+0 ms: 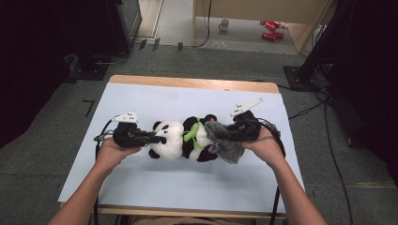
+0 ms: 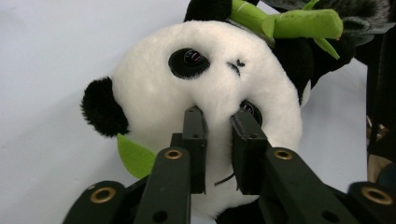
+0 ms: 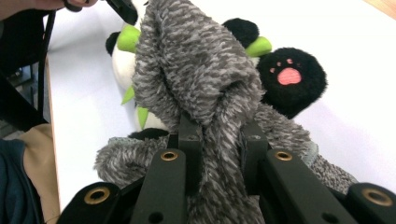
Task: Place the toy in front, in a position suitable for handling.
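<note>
Black-and-white panda [image 1: 180, 139], mottled grey cloth [image 1: 225, 140]

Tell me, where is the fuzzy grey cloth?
In the high view, the grey cloth lies right of centre, against the panda's feet, pinched in the right gripper.

Panda toy [image 1: 180, 139] lies on table [image 1: 141, 178], cloth [image 1: 225, 140] right.

The high view is dim at its sides, where dark equipment swallows detail, while the pale tabletop [image 1: 141, 98] is evenly lit from above, with only faint shadows. It looks soft and slightly grainy. Both gripper views are brighter; their jaws blur at the bottom edge, and the plush fur stays fairly sharp.
</note>
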